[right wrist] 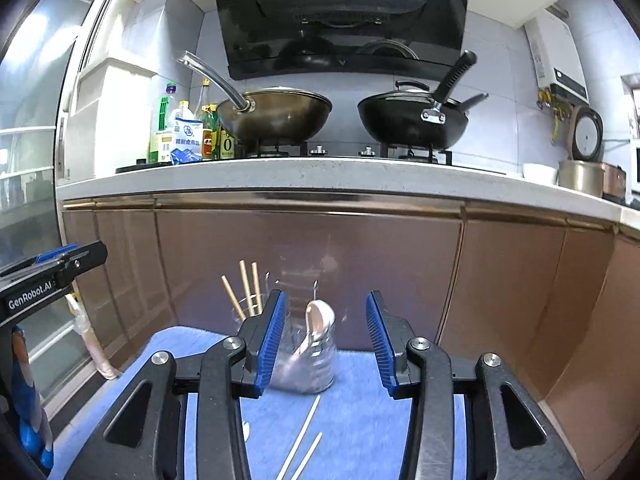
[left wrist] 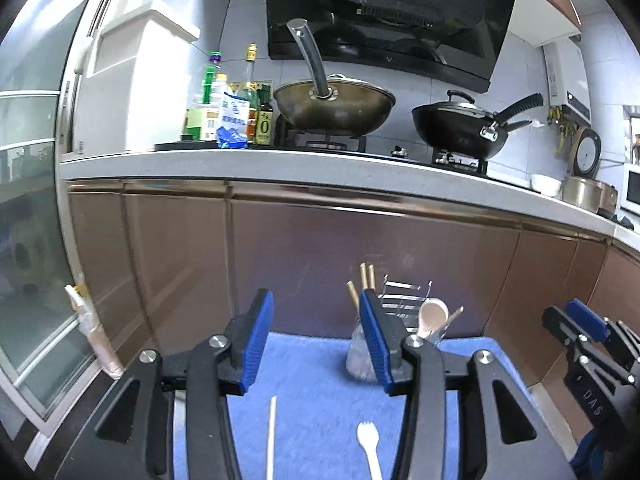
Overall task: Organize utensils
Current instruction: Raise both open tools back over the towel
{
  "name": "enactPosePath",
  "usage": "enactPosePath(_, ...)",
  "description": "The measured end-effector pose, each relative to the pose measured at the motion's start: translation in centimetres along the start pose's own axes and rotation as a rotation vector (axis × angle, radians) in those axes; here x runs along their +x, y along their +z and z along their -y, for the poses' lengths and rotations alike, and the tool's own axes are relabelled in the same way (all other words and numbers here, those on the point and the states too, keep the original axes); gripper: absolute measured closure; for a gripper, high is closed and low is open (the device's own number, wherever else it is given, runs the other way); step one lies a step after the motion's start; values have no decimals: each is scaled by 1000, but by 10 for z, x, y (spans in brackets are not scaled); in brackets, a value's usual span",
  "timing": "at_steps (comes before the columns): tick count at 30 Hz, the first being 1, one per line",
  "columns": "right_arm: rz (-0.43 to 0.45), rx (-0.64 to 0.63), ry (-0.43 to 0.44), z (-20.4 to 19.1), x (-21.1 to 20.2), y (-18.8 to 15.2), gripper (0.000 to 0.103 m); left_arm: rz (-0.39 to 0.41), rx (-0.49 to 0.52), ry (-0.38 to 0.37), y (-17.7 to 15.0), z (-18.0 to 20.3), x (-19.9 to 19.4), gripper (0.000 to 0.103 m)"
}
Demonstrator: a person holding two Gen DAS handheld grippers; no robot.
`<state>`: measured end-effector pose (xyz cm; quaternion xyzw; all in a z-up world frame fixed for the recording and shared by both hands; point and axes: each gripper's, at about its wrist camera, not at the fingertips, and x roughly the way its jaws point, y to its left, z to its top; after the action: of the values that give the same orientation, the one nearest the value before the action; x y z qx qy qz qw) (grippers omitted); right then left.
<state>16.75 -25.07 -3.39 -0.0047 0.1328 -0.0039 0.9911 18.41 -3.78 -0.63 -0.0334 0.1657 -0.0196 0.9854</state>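
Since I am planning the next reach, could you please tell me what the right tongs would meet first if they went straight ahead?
Probably the clear holder with the pale spoon, standing on the blue mat between the open fingers of the right tongs; depth is unclear.

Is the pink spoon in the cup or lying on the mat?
In the cup. The spoon stands in the clear cup, bowl end poking above the rim; only white sticks and a fork lie on the blue mat.

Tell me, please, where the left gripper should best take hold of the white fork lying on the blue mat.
Probably the thin handle just below the tines of the fork, from above, jaws straddling its width. It lies flat on the mat, tines away, between the open left gripper's fingers.
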Motion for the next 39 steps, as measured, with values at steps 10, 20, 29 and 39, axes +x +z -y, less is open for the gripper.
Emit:
enactPosePath(10, -13, 27, 25, -5, -53, -13, 61, 8, 0, 39, -10, -16, -47, 60)
enactPosePath(20, -12, 43, 36, -5, -86, -20, 61, 13, -1, 53, -24, -27, -81, 60)
enactPosePath(29, -6, 59, 43, 0, -100, -25, 61, 5, -4, 58, -29, -27, -90, 60)
enactPosePath(39, -26, 77, 36, 11, -93, -32, 61, -29, -5, 55, -35, -26, -80, 60)
